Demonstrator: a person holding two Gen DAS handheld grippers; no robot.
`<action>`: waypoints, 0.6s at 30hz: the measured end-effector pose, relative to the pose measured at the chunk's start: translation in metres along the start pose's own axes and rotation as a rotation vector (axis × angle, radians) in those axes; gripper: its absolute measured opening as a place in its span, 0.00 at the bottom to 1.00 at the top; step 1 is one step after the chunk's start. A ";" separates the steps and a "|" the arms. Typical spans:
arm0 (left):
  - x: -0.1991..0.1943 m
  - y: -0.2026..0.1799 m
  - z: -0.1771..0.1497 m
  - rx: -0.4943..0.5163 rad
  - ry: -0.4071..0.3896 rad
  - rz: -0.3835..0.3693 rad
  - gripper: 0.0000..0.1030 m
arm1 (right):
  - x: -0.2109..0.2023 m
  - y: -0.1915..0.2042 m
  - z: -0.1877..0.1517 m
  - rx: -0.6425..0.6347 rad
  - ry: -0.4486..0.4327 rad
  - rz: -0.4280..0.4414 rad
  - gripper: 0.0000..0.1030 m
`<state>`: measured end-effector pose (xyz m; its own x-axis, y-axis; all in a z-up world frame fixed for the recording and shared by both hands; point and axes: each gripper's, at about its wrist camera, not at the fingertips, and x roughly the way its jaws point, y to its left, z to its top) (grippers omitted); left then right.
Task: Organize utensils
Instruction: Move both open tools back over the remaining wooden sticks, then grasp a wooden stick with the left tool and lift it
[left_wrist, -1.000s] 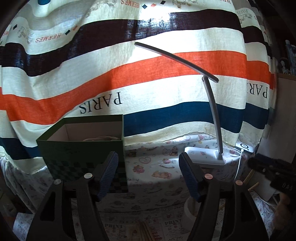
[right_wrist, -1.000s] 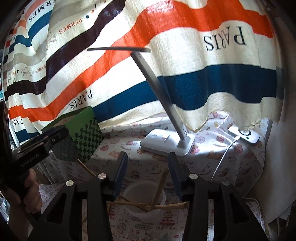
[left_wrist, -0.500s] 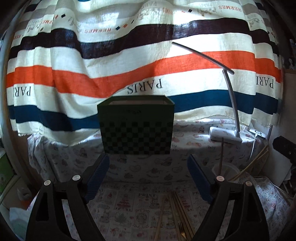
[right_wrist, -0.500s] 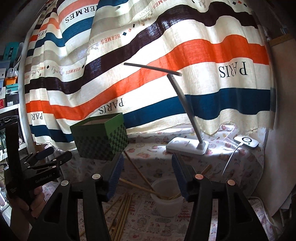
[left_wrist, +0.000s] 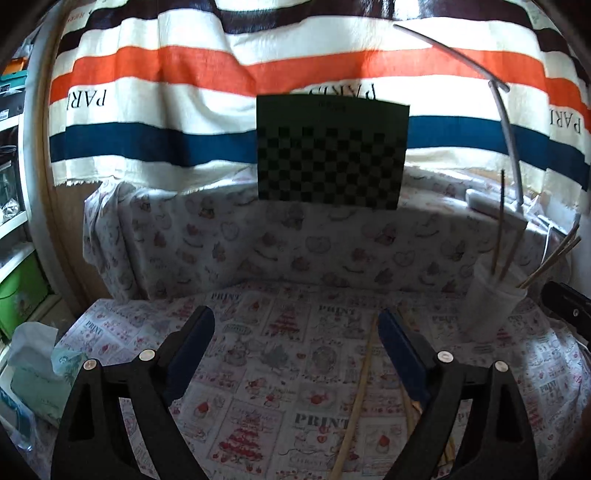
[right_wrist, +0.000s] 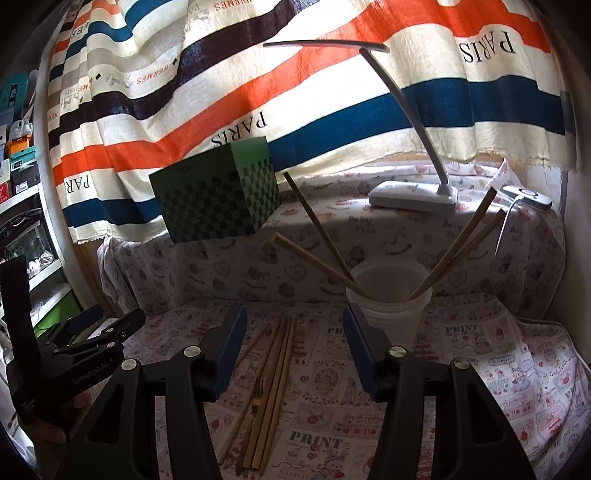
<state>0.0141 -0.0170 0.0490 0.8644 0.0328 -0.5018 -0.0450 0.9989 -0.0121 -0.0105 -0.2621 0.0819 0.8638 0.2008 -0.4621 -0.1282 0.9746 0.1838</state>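
A translucent white cup (right_wrist: 389, 301) stands on the printed cloth and holds several wooden chopsticks (right_wrist: 316, 225) that lean outward; it also shows in the left wrist view (left_wrist: 489, 306) at the right. More loose chopsticks (right_wrist: 275, 373) and a small fork (right_wrist: 255, 400) lie flat on the cloth left of the cup. My right gripper (right_wrist: 293, 345) is open and empty, above the cloth between the loose sticks and the cup. My left gripper (left_wrist: 295, 350) is open and empty, with one loose chopstick (left_wrist: 356, 398) lying near its right finger.
A green checkered box (right_wrist: 216, 197) stands on the raised ledge at the back. A white desk lamp (right_wrist: 412, 194) and a charger puck (right_wrist: 526, 195) sit on the ledge at right. A striped curtain hangs behind. A tissue pack (left_wrist: 33, 373) and shelves are at the left.
Both grippers have pulled back and tilted down from the ledge, so the cloth with the cup and loose chopsticks has come into view. Both stay open and empty.
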 end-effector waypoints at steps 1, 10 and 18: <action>0.005 0.001 -0.001 0.003 0.017 -0.014 0.86 | 0.005 -0.002 -0.002 0.005 0.018 -0.005 0.55; 0.027 0.004 -0.041 0.081 0.149 -0.086 0.85 | 0.047 -0.016 -0.024 0.048 0.201 0.003 0.55; 0.033 -0.014 -0.055 0.144 0.288 -0.266 0.39 | 0.067 0.000 -0.045 -0.027 0.370 -0.031 0.55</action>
<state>0.0157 -0.0313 -0.0153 0.6598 -0.2171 -0.7194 0.2490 0.9664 -0.0633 0.0253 -0.2437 0.0117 0.6334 0.1887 -0.7505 -0.1216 0.9820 0.1442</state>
